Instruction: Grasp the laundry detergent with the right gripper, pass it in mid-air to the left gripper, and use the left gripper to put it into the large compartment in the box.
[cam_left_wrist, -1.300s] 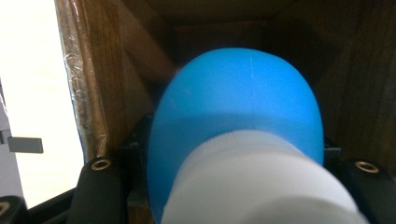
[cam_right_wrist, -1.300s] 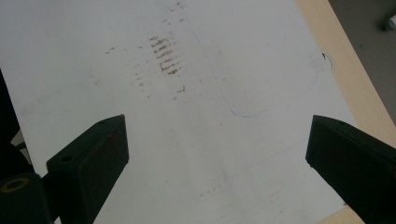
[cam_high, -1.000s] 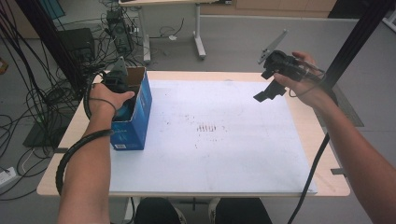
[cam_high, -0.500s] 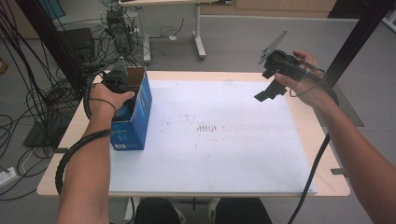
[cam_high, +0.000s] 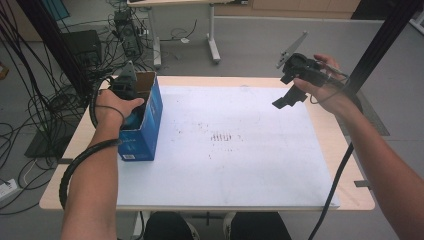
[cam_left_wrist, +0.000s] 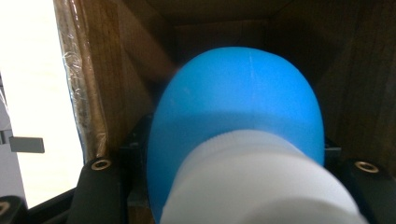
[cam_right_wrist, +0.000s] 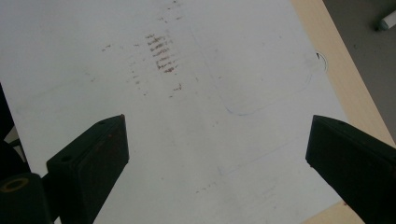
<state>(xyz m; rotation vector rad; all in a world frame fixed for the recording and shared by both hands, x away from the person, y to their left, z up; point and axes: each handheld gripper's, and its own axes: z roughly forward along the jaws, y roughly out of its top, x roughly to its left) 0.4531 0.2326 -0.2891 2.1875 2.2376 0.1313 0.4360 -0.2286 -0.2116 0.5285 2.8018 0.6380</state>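
Note:
An open blue cardboard box (cam_high: 145, 125) stands at the table's left edge. My left gripper (cam_high: 125, 85) reaches down into it from above. In the left gripper view its jaws press on both sides of a rounded blue object (cam_left_wrist: 238, 107) with a white ribbed part (cam_left_wrist: 261, 182) nearest the camera; brown box walls (cam_left_wrist: 116, 70) surround it. My left gripper (cam_left_wrist: 232, 186) is shut on this object. My right gripper (cam_high: 290, 97) hangs in the air above the table's far right part. In its own view the right gripper (cam_right_wrist: 218, 130) is open, with nothing between its jaws.
A white sheet (cam_high: 240, 150) with faint brown marks (cam_right_wrist: 161, 51) covers most of the wooden table (cam_high: 350, 165). Cables and black stands (cam_high: 45, 75) crowd the floor to the left. A second table's legs (cam_high: 212, 35) stand behind.

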